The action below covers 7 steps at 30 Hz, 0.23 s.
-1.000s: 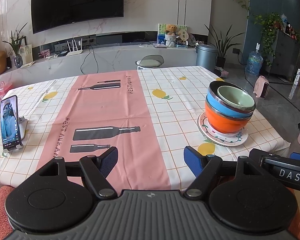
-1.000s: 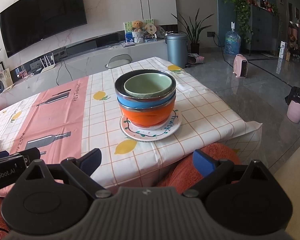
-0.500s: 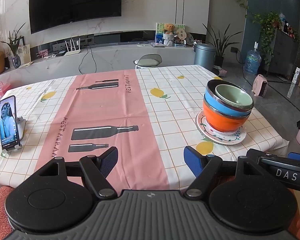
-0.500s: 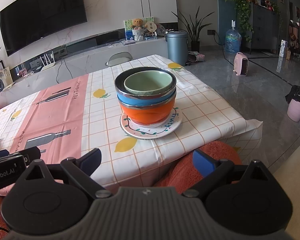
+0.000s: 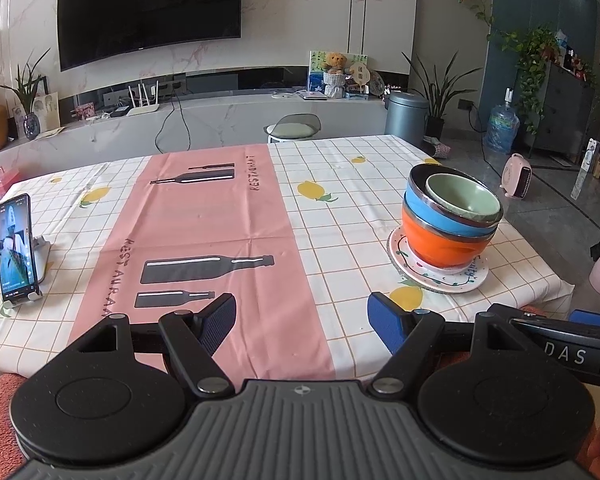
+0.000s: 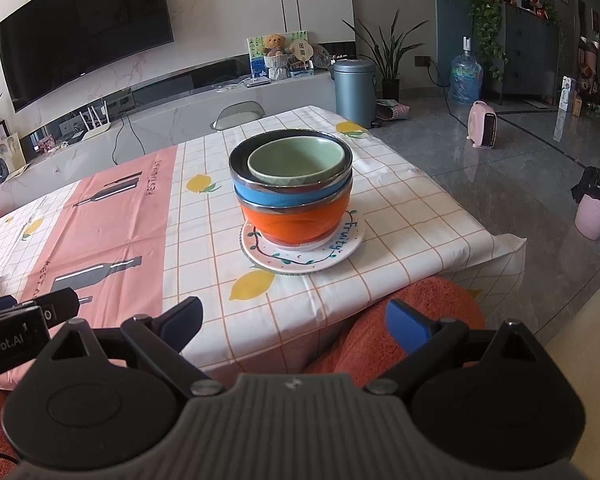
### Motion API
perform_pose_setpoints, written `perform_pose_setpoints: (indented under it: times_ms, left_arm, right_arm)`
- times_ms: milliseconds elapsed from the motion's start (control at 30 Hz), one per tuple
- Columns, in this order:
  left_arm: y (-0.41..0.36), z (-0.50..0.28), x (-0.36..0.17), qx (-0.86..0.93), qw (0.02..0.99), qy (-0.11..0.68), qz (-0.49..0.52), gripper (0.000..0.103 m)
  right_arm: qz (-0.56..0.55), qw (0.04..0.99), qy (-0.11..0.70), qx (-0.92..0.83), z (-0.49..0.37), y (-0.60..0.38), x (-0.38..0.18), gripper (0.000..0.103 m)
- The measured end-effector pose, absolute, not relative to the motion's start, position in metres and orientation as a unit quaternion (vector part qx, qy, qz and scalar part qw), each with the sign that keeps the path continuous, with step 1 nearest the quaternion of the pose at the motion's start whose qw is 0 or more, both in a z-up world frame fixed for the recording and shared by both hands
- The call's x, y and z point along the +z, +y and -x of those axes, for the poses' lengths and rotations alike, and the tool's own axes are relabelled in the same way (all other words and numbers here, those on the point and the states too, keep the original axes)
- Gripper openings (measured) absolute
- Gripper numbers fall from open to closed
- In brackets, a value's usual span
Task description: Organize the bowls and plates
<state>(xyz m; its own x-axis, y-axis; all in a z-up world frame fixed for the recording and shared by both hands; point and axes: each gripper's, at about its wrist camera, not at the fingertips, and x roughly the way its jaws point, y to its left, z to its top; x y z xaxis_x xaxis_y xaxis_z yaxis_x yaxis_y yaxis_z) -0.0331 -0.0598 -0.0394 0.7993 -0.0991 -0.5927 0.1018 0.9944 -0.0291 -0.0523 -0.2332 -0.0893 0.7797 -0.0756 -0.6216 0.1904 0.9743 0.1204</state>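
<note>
A stack of bowls stands on a white plate [image 6: 300, 258] with leaf trim near the table's right end: an orange bowl [image 6: 300, 222] at the bottom, a blue bowl [image 6: 284, 197] in it, a green bowl [image 6: 296, 159] on top. In the left wrist view the same plate [image 5: 436, 278], orange bowl [image 5: 440, 242] and green bowl [image 5: 462, 196] sit to the right. My left gripper [image 5: 302, 318] is open and holds nothing, low over the table's near edge. My right gripper [image 6: 294, 318] is open too, held back from the table, well short of the stack.
A phone [image 5: 14, 248] stands on a holder at the table's left. The tablecloth [image 5: 204, 216] has a pink strip down the middle. A person's lap in orange-red cloth [image 6: 416, 312] lies under the right gripper. A stool [image 5: 292, 130] stands beyond the far edge.
Both grippers have drawn back slightly from the table and risen a little; the bowl stack looks a bit farther off. Nothing on the table has moved, and both stay open.
</note>
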Motion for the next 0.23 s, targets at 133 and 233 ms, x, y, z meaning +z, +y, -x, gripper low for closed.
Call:
perform_pose_setpoints:
  times_ms: [133, 233]
  left_arm:
    - [-0.0604, 0.0336, -0.0389, -0.055, 0.949, 0.312, -0.002, 0.088]
    - [-0.0605, 0.0334, -0.0393, -0.055, 0.948, 0.313, -0.002, 0.088]
  right_arm:
    - [-0.089, 0.939, 0.325, -0.071, 0.0525, -0.2329, -0.0894, 0.096]
    - [-0.09, 0.939, 0.325, -0.07, 0.0527, -0.2331, -0.0912, 0.096]
